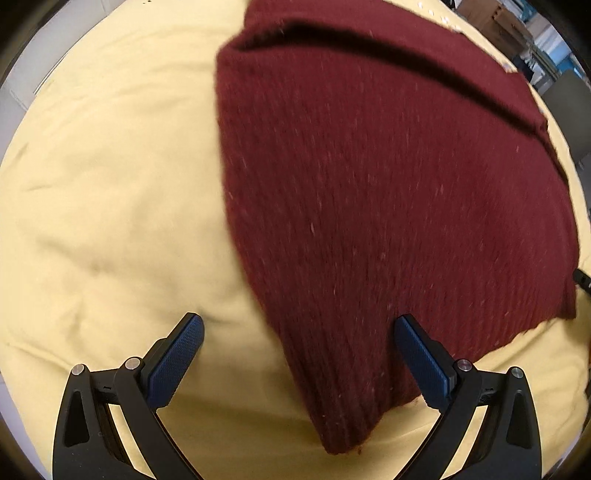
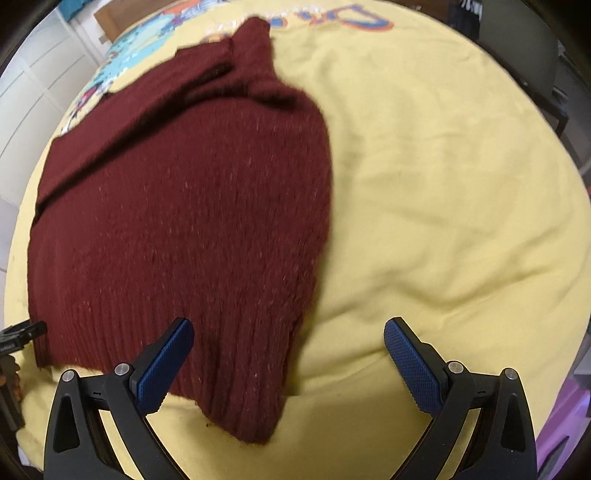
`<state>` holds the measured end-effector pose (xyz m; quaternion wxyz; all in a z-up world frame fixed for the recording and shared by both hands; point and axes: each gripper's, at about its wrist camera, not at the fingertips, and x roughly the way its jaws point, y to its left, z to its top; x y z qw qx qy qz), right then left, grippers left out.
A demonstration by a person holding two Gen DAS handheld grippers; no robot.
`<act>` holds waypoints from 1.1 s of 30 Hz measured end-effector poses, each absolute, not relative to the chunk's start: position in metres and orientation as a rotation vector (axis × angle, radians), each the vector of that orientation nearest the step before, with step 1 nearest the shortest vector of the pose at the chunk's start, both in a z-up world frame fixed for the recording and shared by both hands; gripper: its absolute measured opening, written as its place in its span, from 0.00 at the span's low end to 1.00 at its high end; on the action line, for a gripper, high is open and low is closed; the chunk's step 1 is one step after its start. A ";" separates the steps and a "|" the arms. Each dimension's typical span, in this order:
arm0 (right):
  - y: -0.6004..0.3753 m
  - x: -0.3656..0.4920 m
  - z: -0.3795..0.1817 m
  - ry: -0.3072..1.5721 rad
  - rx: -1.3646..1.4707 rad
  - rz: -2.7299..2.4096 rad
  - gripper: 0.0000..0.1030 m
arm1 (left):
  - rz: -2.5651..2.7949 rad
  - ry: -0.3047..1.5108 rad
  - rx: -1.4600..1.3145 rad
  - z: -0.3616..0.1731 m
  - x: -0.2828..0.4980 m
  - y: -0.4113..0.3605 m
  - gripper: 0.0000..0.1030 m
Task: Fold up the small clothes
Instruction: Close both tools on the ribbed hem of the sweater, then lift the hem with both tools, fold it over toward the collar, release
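Note:
A dark red knitted sweater [image 1: 369,206] lies on the yellow sheet [image 1: 110,184], with a folded-over layer along its far side. In the left wrist view its ribbed hem corner reaches down between the fingers of my left gripper [image 1: 299,332], which stands open just above it. In the right wrist view the same sweater [image 2: 177,229] fills the left half. My right gripper [image 2: 288,336] is open too, its left pad over the ribbed hem and its right pad over bare sheet [image 2: 443,184]. The tip of the left gripper [image 2: 22,332] shows at that view's left edge.
The yellow sheet is wrinkled and carries a colourful cartoon print [image 2: 155,33] at its far end. White cabinet doors [image 2: 33,85] stand to the left, a dark chair frame [image 2: 554,96] to the right. Cardboard boxes [image 1: 495,18] sit beyond the bed.

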<state>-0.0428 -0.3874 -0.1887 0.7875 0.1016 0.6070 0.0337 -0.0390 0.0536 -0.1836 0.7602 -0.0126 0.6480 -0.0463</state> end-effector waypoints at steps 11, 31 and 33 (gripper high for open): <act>-0.375 -0.046 -0.206 1.435 0.257 0.164 0.25 | -0.210 1.410 -0.026 -0.176 -0.047 0.039 0.39; -0.388 -0.013 -0.098 1.149 0.352 0.270 0.12 | -0.326 1.204 -0.218 -0.068 0.017 0.051 0.09; -0.389 0.005 -0.086 1.108 0.354 0.275 0.12 | -0.323 1.168 -0.236 -0.054 0.030 0.052 0.09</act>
